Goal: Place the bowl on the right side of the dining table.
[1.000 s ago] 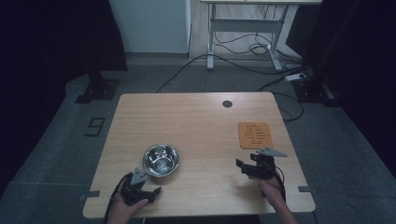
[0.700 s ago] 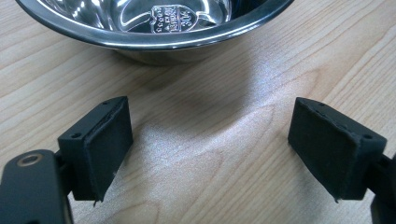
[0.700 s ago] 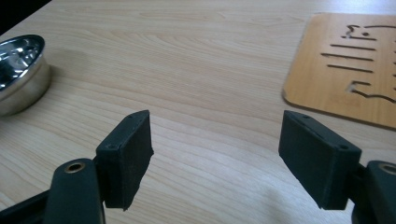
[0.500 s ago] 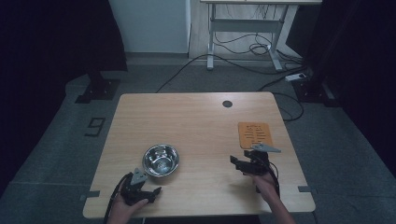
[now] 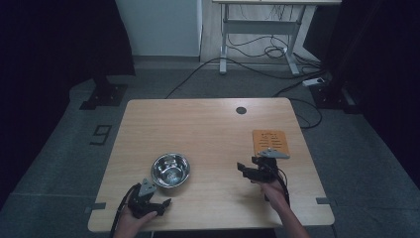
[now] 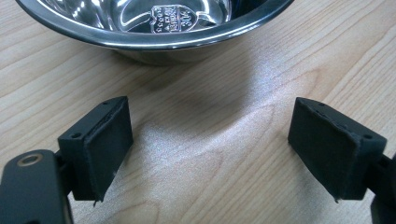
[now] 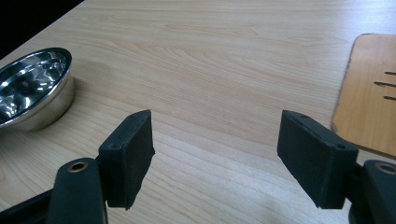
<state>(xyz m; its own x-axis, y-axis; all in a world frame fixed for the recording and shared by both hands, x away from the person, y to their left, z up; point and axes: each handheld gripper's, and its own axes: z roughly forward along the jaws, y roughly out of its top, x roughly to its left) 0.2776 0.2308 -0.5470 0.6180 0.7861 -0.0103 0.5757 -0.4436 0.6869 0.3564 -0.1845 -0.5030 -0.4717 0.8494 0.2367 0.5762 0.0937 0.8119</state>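
Sitting on the wooden worktop [image 5: 208, 129], front-left area: shiny steel bowl [image 5: 170, 170], round, empty, stamped mark inside. Left claw [image 5: 159, 197] just beside its near rim, jaws apart, nothing held. Right claw [image 5: 241, 167] jaws apart too, near an orange card [image 5: 270, 142] at right.

Right gripper [image 7: 212, 156] jaws spread wide, nothing between them, just bare wooden table [image 7: 224, 65]. Steel bowl [image 7: 32, 86] off to gripper's left, ahead. Orange slotted board [image 7: 371, 93] to its right, partly cut off.
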